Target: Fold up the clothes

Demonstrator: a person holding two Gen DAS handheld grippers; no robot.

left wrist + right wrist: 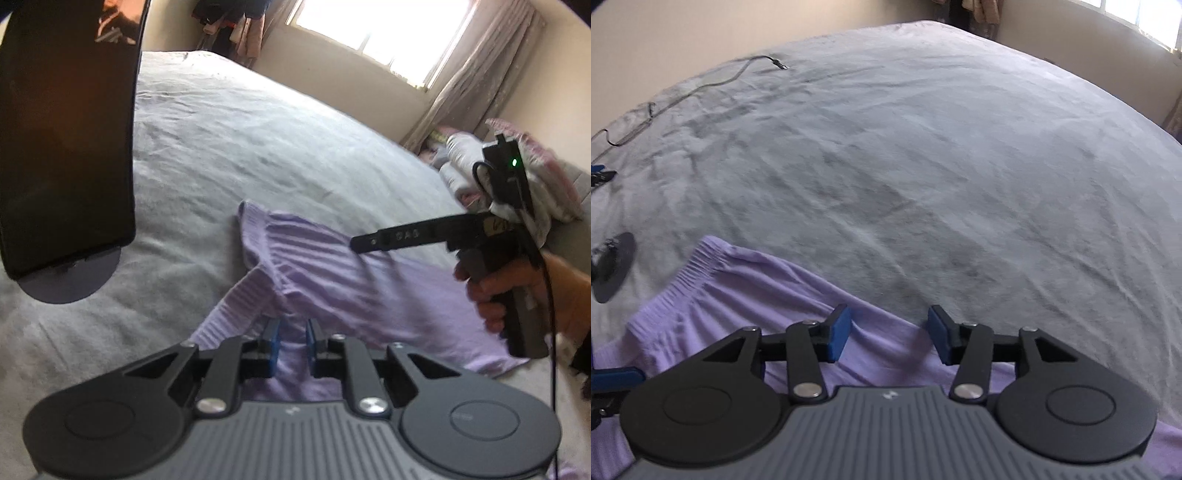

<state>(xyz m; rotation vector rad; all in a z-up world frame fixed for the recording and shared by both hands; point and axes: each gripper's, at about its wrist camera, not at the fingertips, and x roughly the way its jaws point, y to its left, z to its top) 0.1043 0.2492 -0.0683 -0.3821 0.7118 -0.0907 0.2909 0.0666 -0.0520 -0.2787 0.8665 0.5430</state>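
A lilac ribbed garment lies crumpled on the grey bed cover. My left gripper is shut on a fold of it, the cloth pinched between the blue pads and lifted slightly. In the left wrist view my right gripper hovers over the garment's right part, held by a hand. The right wrist view shows that gripper open, blue pads well apart above the lilac garment, with nothing gripped. The elastic waistband lies at the left.
A black phone on a stand rises at the left, its round base on the cover. A thin cable trails across the far left. Pillows and bedding are piled at the right under a curtained window.
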